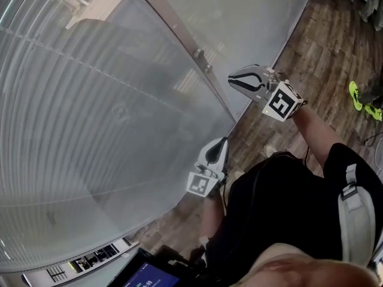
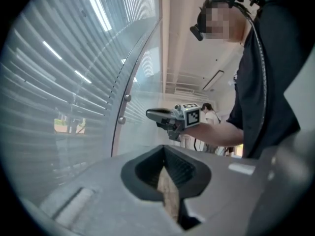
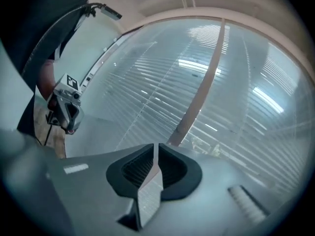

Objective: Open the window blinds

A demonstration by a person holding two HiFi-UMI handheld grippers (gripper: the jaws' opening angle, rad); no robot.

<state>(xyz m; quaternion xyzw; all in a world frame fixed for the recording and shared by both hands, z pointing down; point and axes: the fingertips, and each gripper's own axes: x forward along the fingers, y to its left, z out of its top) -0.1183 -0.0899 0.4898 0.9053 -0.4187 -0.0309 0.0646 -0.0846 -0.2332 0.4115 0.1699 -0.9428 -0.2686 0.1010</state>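
Observation:
The window blinds (image 1: 90, 112) fill the left of the head view, their grey horizontal slats lying behind a glass pane. They also show in the left gripper view (image 2: 54, 77) and the right gripper view (image 3: 231, 87). My right gripper (image 1: 234, 79) is raised in front of the pane's edge, apart from it, its jaws nearly together with nothing between them (image 3: 155, 149). My left gripper (image 1: 222, 143) sits lower and closer to my body, also near the pane, shut and empty (image 2: 165, 149). Each gripper shows in the other's view: right gripper (image 2: 151, 114), left gripper (image 3: 70, 127).
A slanted metal frame bar (image 1: 179, 34) with round fittings runs along the pane's edge. Wood floor (image 1: 323, 34) lies to the right with a yellow-green shoe (image 1: 357, 95) on it. A floor vent (image 1: 90, 259) and a dark screen device (image 1: 143, 275) sit below.

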